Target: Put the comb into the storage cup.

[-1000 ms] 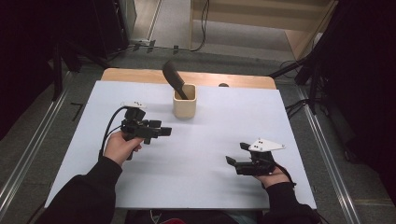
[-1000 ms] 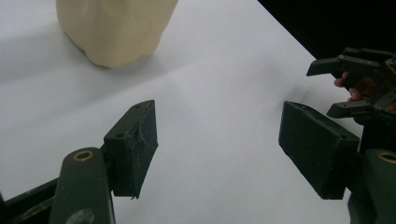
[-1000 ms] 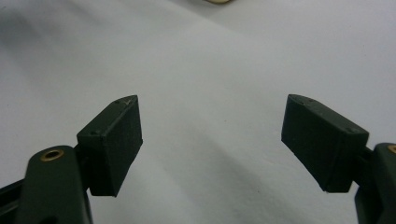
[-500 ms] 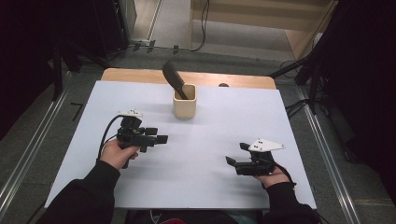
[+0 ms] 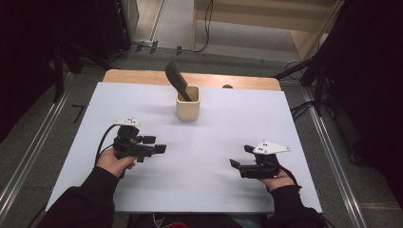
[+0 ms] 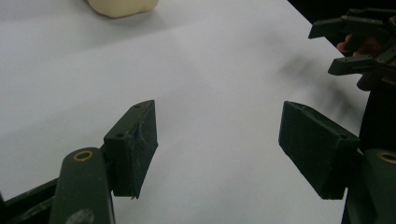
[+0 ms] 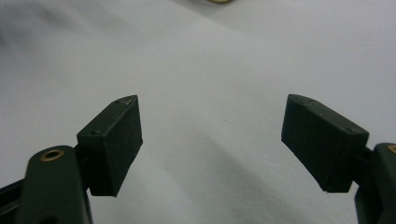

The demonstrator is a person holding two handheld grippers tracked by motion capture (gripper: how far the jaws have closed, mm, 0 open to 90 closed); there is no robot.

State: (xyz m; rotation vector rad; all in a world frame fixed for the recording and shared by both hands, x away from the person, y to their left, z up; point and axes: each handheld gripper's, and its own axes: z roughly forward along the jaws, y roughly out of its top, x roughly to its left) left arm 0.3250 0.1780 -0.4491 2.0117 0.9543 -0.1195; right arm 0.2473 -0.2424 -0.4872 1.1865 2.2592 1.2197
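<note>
A cream square cup (image 5: 187,102) stands at the back middle of the white table (image 5: 237,123), with a black utensil (image 5: 177,78) leaning out of it to the left. My left gripper (image 5: 156,145) lies low over the left part of the table, pointing right, its jaws wide apart with nothing between them (image 6: 219,140). The cup's base (image 6: 122,6) sits at the top edge of the left gripper view. Over the right front of the table, my right gripper (image 5: 241,156) points left and is open and empty (image 7: 212,135). It also appears far off in the left gripper view as the right gripper (image 6: 359,44).
A wooden board edge (image 5: 142,76) runs behind the white sheet. Metal floor rails (image 5: 28,156) flank the table, and cables (image 5: 304,109) lie on the floor at the right. Dark equipment stands at both sides.
My left gripper has drawn back toward the table's front left, away from the cup. The right gripper has stayed where it was.
</note>
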